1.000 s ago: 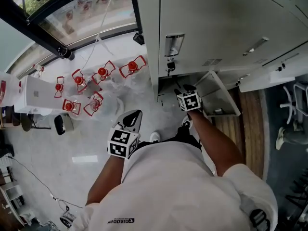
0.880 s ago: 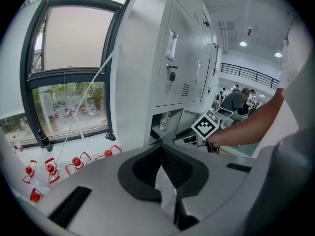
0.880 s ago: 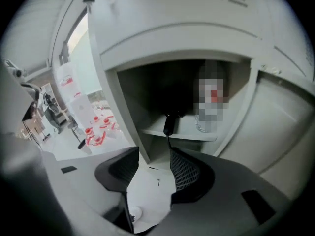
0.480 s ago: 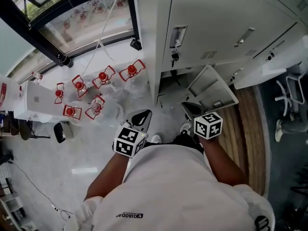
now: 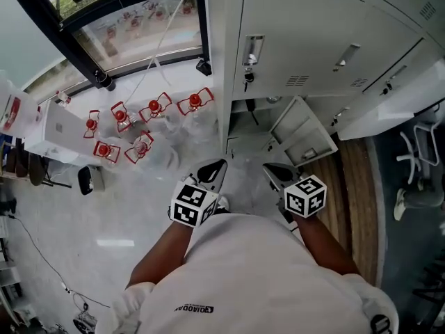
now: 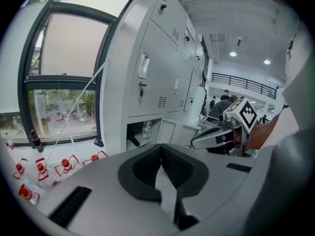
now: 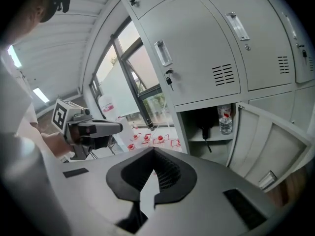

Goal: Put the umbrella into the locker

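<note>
**Umbrella's in the locker, both claws empty**

Far left, a bunch of red wire-frame things [image 5: 154, 106] sit on the pale floor [image 5: 104, 214] below the window [image 5: 132, 19]; no idea what they are.

Next over is the left gripper [image 5: 214, 165], held out in front of the person. Its jaws are clenched together with nothing between them.

Then the grey locker [image 5: 306, 33]. Its bottom compartment stands open, and the umbrella [image 7: 204, 132] is inside it: a dark folded shape on the shelf with a thin bit dangling past the shelf edge. A water bottle [image 7: 225, 118] stands just beside it on the right, on the same shelf.

The right gripper [image 5: 270, 168] is level with the left one and well apart from the compartment. Its jaws are clamped tight too, gripping nothing.

Furthest right, the compartment's door [image 5: 299, 134] hangs swung wide open.
</note>
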